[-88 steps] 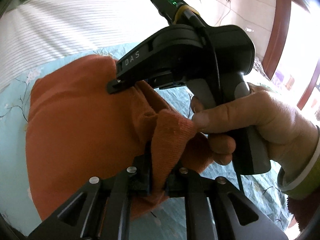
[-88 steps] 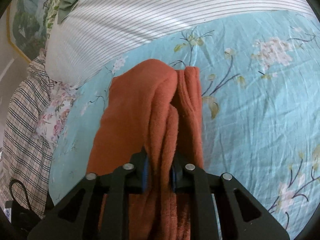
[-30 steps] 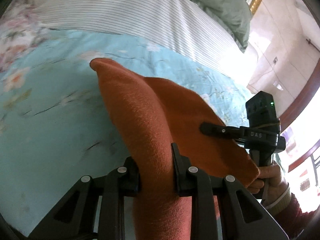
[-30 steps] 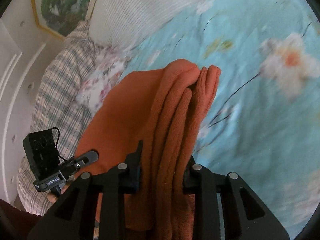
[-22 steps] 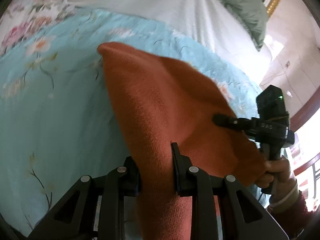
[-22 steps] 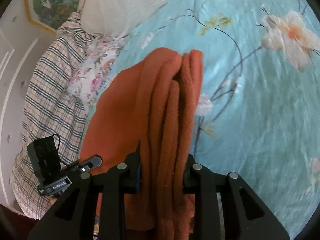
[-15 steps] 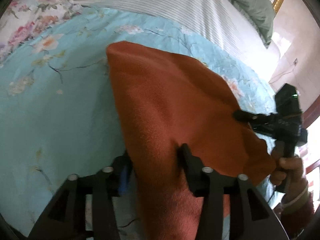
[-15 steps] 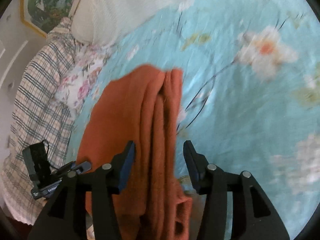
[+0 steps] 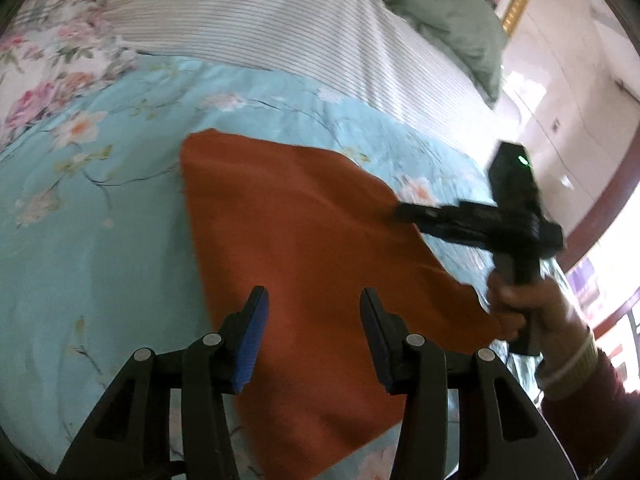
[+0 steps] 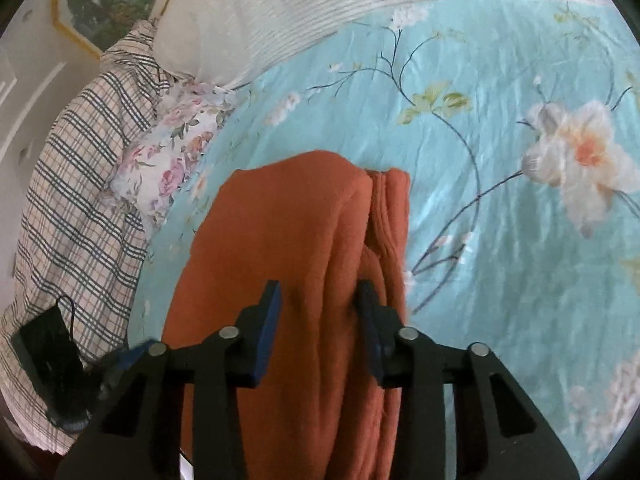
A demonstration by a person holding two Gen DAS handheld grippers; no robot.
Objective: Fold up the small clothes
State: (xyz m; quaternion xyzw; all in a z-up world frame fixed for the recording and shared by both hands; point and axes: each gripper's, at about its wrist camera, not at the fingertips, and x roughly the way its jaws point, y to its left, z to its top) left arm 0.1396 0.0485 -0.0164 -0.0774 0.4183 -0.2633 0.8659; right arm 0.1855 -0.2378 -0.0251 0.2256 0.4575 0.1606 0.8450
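Jaws of the left gripper (image 9: 313, 334) stand wide apart above the orange garment (image 9: 304, 248), gripping nothing. Right gripper (image 10: 318, 320) is likewise spread, its jaws straddling the folded edge. Garment lies flat on the floral bed (image 9: 80, 240).

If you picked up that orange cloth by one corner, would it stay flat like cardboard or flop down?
It would probably flop. The orange cloth lies in soft rounded folds on the floral bedsheet, which stiff things don't do. It looks fuzzy and knitted, so it likely won't slip easily. It seems light for its size, since the sheet barely dents under it.
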